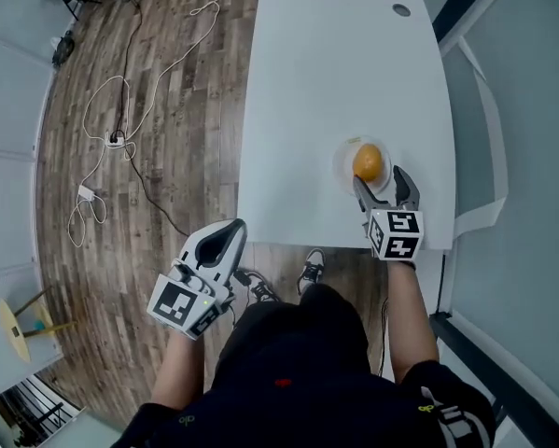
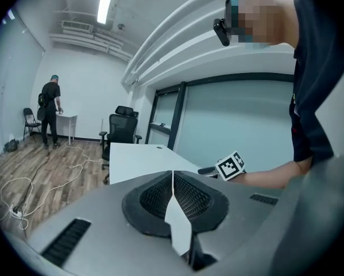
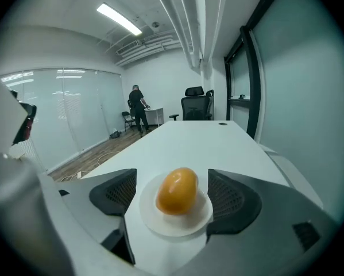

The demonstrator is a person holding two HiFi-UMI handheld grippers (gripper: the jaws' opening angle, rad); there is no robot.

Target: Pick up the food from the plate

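An orange, egg-shaped piece of food point(image 1: 367, 161) lies on a small white plate point(image 1: 341, 168) near the front right corner of the white table point(image 1: 335, 73). My right gripper point(image 1: 378, 177) is open at the plate's near side, one jaw on either side of the food. In the right gripper view the food point(image 3: 177, 191) sits on the plate point(image 3: 160, 222) between the two black pads point(image 3: 119, 191), which stand apart from it. My left gripper point(image 1: 225, 241) is held off the table over the wooden floor, shut and empty; its jaws meet in the left gripper view point(image 2: 173, 194).
The plate sits close to the table's near edge. A round cable hole point(image 1: 400, 10) is at the table's far end. Cables point(image 1: 120, 129) trail over the wood floor to the left. An office chair point(image 3: 194, 105) and a person point(image 3: 138, 108) stand far beyond the table.
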